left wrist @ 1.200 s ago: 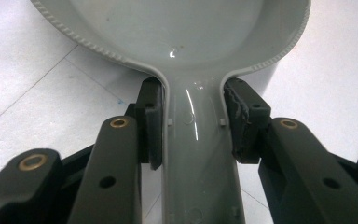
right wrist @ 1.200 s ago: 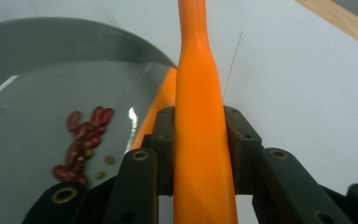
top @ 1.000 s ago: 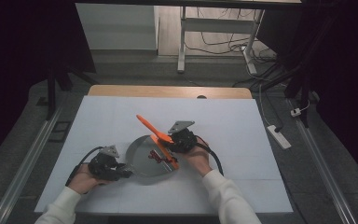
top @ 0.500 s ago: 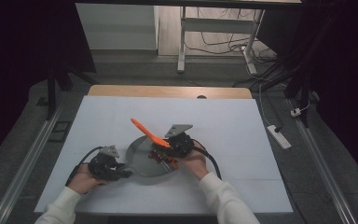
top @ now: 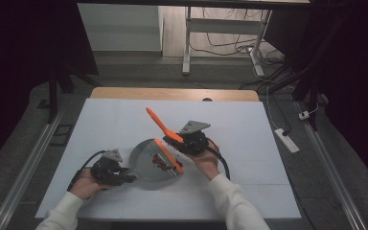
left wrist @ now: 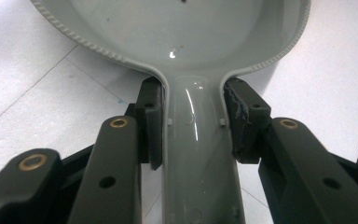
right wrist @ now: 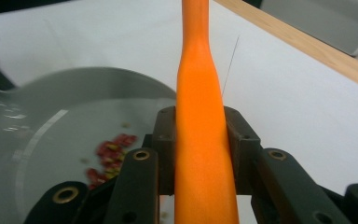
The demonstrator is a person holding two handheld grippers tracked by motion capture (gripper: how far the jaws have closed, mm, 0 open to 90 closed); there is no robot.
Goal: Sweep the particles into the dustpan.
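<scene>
On the white bench (top: 124, 120) a grey dustpan (top: 149, 163) lies near the front edge, a little left of centre. The left gripper (top: 109, 171) has its jaws pinched on the dustpan's handle (left wrist: 193, 154), one pad against each side of it. Just right of the pan, the right gripper (top: 190, 142) has its jaws clamped on the orange handle of a small brush (top: 163, 128), which slants up and away toward the far left, its lower end at the pan's right rim. Reddish crumbs (right wrist: 112, 149) sit inside the pan near that rim
</scene>
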